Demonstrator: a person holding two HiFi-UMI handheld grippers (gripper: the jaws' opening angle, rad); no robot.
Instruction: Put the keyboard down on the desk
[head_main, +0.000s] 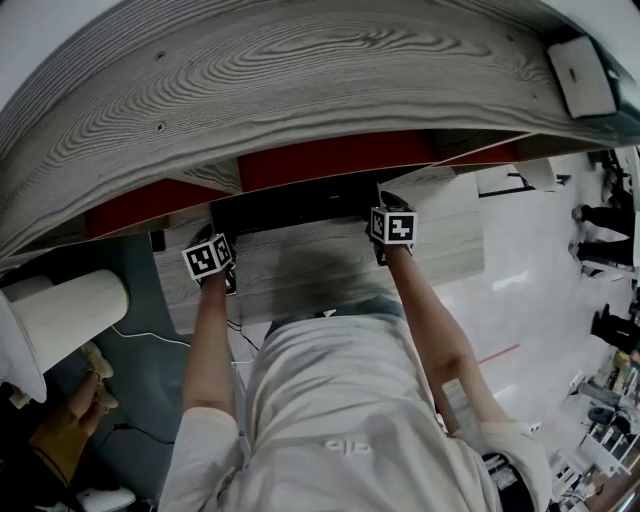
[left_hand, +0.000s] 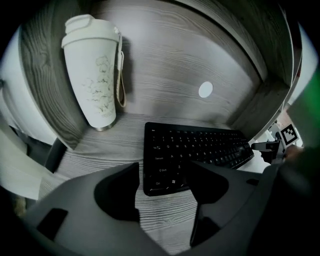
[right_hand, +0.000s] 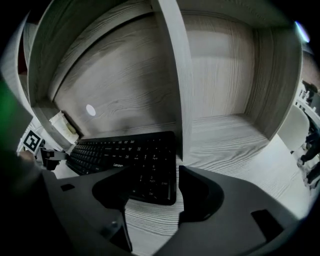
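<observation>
- We see one black keyboard (left_hand: 200, 147) with white lettering, lying flat on the desk (left_hand: 100, 150).
- Its left end sits between our left gripper's (left_hand: 164, 172) spread, released fingers.
- Its right end sits between the right gripper's (right_hand: 154, 175) fingers, likewise released.
- One white cup (left_hand: 95, 75) stands beyond the left fingers.

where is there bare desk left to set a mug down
Bare desk lies between the tumbler and the left end of the keyboard, and the bay right of the divider panel is free. The strip in front of the keyboard is bare too. Crowded: the keyboard fills the width up to the divider panel.
</observation>
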